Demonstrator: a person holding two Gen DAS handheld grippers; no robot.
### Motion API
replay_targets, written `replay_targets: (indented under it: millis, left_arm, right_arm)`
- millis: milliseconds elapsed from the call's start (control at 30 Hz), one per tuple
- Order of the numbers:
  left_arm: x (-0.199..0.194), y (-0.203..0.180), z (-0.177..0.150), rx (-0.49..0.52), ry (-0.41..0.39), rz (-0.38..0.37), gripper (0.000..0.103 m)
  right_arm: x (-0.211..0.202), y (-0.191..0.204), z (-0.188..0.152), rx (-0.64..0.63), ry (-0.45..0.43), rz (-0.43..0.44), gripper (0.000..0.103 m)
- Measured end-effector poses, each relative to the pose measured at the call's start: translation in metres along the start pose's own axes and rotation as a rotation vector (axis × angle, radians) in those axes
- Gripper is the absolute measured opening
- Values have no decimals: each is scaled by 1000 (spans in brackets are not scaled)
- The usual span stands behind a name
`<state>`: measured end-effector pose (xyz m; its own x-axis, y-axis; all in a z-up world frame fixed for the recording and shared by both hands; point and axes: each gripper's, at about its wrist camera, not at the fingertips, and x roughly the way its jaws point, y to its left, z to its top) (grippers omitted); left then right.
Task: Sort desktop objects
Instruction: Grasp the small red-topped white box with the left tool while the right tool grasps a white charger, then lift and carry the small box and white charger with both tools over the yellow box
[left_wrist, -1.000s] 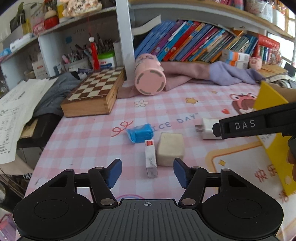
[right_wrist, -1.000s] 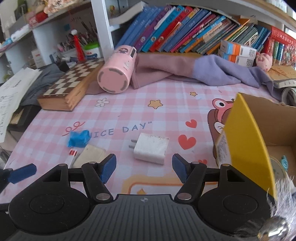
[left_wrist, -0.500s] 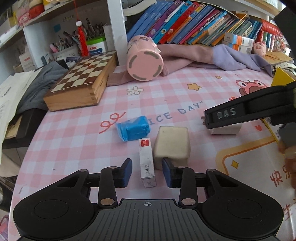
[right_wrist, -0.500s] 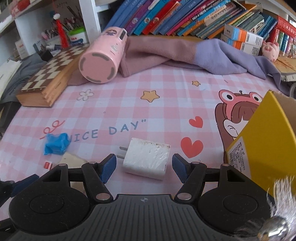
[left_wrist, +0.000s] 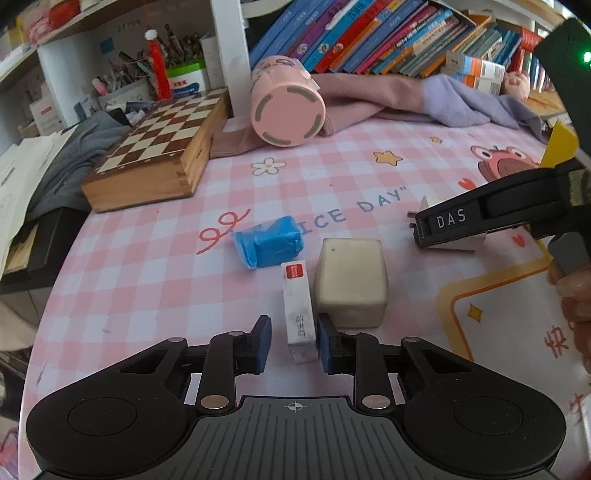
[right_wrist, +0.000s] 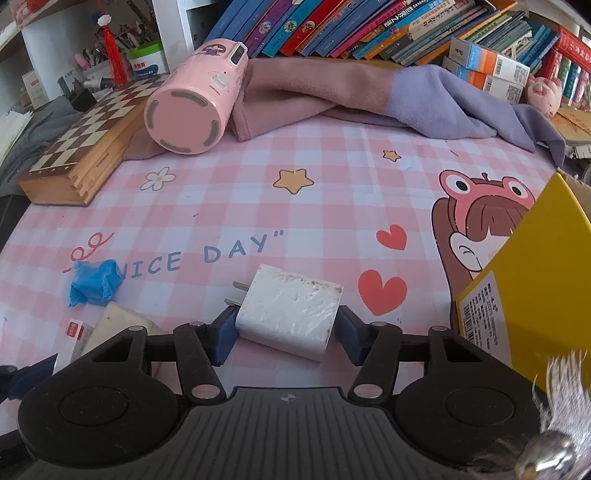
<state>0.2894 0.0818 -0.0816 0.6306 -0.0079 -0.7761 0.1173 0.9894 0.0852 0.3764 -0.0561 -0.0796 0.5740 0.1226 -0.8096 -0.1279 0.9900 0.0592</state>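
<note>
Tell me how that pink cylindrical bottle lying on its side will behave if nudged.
The pink cylindrical bottle lies on its side, round base facing the camera, so it would probably roll. The pink-and-purple cloth against it may check rolling that way. Its smooth shell looks hard and perhaps slippery.

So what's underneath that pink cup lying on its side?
The pink cup rests on a pink-and-purple cloth and leans against the wooden chessboard box. Whether anything else lies beneath it is hidden by the cup itself.

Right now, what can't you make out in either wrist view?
- Yellow box: contents hidden by its wall; cut off at the right edge in both views.
- Charger: mostly hidden behind the right gripper in the left view.
- Eraser: label print too small to read.
</note>
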Motion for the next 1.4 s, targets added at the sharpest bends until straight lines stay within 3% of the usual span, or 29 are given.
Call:
replay_targets:
  millis: [267,667,1067,1400]
  left_arm:
    - [-3,3,0,-46,-5,-25,13]
    - [-65,17,-9,-185,-80,-81,13]
    - [-141,6,-27,-228,-167,-183,13]
    - [-192,-14,-66,-244,-194,-259,13]
  right_arm:
    - [-8,-6,-2,19,0,36,53]
    - [-71,-12,-18,-7,-53,119,53]
    - [-161,-24,-66,-130,-156,181,53]
    - [-216,-36,-120,-96,-177,179,53]
